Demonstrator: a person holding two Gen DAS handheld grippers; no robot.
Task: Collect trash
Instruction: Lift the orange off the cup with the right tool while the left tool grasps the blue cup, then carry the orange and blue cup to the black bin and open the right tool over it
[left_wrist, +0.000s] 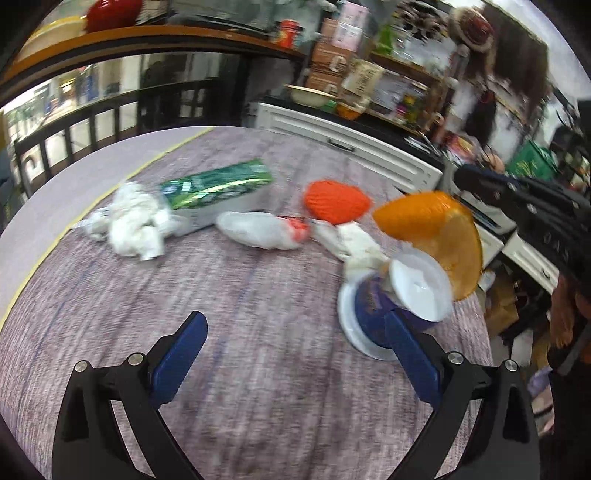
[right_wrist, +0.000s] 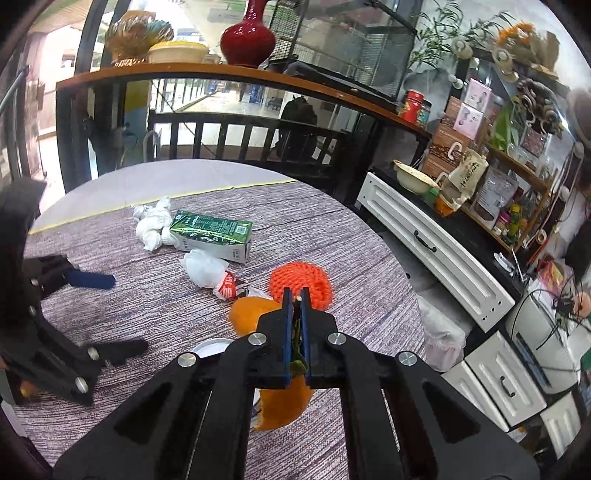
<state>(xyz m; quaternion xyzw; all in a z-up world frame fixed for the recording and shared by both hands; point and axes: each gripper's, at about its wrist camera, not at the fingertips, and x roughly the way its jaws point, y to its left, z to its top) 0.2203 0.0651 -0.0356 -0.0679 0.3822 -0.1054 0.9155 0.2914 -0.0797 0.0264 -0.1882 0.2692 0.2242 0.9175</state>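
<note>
Trash lies on a round table with a purple-grey cloth (left_wrist: 258, 387). My right gripper (right_wrist: 296, 295) is shut on an orange peel (right_wrist: 255, 314) and holds it above the table; the orange peel (left_wrist: 436, 229) hangs over a small white-lidded blue cup (left_wrist: 373, 314). My left gripper (left_wrist: 295, 328) is open and empty, its right finger beside the cup. Farther away lie a green milk carton (left_wrist: 218, 192), crumpled white tissue (left_wrist: 133, 221), a white wrapper with red print (left_wrist: 262, 230) and an orange foam net (left_wrist: 336, 201).
White drawer cabinets (right_wrist: 436, 240) stand past the table's right edge. Cluttered shelves (right_wrist: 498, 166) are behind them. A black railing (right_wrist: 240, 140) and a wooden ledge with a red vase (right_wrist: 247, 37) stand beyond the table.
</note>
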